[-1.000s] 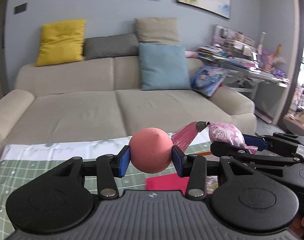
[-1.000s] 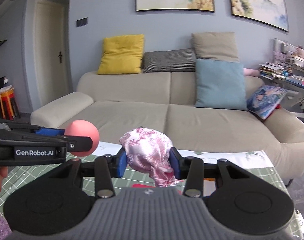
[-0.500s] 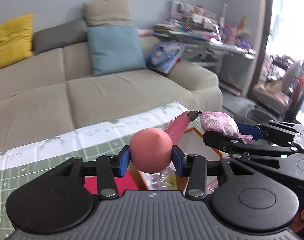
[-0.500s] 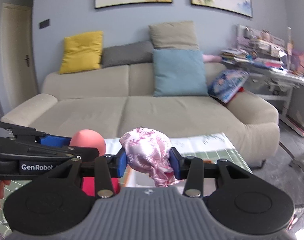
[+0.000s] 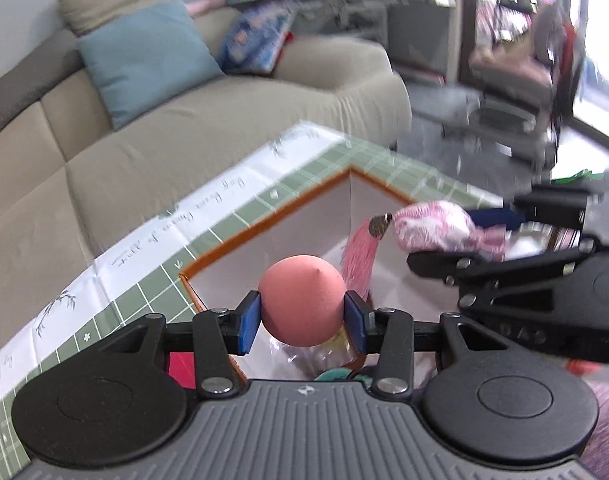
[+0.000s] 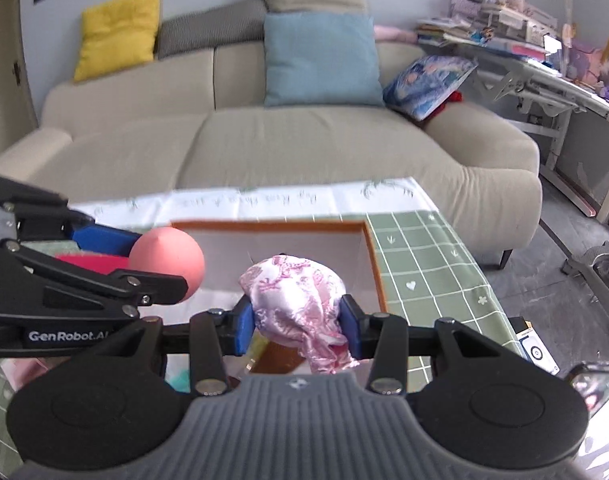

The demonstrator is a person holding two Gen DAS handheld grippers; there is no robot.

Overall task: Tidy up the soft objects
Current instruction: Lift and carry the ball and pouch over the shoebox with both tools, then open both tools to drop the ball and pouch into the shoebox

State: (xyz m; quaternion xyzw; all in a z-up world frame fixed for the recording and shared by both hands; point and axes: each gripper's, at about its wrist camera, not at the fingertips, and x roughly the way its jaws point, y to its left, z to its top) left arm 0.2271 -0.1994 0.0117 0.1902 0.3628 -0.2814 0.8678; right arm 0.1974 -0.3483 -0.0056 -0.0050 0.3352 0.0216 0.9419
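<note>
My left gripper (image 5: 302, 316) is shut on a pink foam ball (image 5: 302, 300), held above the open white box with an orange rim (image 5: 264, 228). My right gripper (image 6: 298, 320) is shut on a pink satin pouch (image 6: 296, 300) with a pink tassel (image 5: 358, 256), also above the box (image 6: 264, 225). In the right wrist view the ball (image 6: 168, 256) and the left gripper (image 6: 136, 264) are at the left. In the left wrist view the pouch (image 5: 432, 228) and the right gripper (image 5: 484, 240) are at the right. Both hang side by side over the box.
The box stands on a table with a green checked cloth (image 6: 424, 256). Inside the box lie a few soft items, partly hidden (image 5: 336, 374). A red-pink flat item (image 6: 88, 262) lies left of the box. A beige sofa (image 6: 304, 140) with cushions stands behind.
Both grippers have tilted down and moved forward over the box, each still holding its object. The box interior has come into view.
</note>
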